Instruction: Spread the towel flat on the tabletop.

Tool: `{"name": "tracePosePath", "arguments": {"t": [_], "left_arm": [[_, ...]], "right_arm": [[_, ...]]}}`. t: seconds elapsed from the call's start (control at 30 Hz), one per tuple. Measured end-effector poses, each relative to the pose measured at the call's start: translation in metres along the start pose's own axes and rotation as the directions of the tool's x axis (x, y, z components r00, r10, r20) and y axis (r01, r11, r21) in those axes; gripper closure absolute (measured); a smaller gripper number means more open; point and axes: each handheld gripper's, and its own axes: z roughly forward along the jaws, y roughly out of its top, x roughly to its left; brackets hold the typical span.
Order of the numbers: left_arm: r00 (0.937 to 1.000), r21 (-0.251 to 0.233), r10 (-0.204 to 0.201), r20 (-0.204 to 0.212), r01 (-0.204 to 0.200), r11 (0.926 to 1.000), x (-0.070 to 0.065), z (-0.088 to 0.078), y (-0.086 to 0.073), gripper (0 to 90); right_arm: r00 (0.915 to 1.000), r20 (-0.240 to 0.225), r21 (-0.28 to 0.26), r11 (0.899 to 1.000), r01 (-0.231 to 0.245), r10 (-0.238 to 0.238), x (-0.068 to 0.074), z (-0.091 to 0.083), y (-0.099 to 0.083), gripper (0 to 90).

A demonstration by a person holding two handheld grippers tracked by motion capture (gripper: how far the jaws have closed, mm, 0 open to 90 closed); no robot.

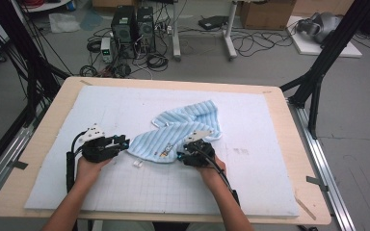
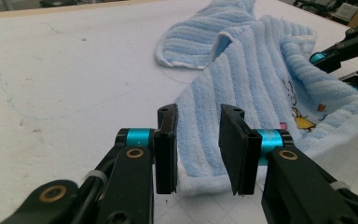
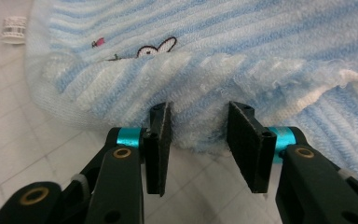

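A soft, light, floppy towel [image 1: 185,130] is seen crumpled on the tabletop [image 1: 48,139] just ahead of both unclenched grippers, left [image 2: 198,140] and right [image 3: 199,135], and is best pinched at its near hem.

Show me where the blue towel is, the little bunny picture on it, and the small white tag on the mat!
blue towel [image 1: 183,127]: high view, on its striped middle.
bunny picture [image 3: 161,46]: right gripper view, on the embroidered ears.
white tag [image 3: 14,29]: right gripper view, on the tag's middle, lying on the mat beside the towel.
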Motion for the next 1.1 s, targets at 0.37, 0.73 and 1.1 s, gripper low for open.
{"name": "tracePosePath", "arguments": {"t": [0.37,0.73,1.1], "left_arm": [[1.0,-0.004,-0.007,-0.005,0.007,1.0,0.001,-0.002,-0.001,67.4],[0.9999,0.0,-0.004,-0.011,0.004,1.0,0.002,-0.003,-0.001,67.3],[0.9996,0.004,-0.022,-0.02,0.022,0.9998,0.001,-0.001,-0.001,61.7]], "right_arm": [[0.9969,-0.078,0.003,1.0,0.002,-0.001,-0.008,-0.017,-0.005,84.1],[0.9922,-0.116,-0.012,0.999,-0.048,0.046,-0.035,-0.078,-0.049,84.3],[0.9937,-0.062,-0.086,0.991,-0.098,0.093,-0.055,-0.124,-0.077,71.0]]}}
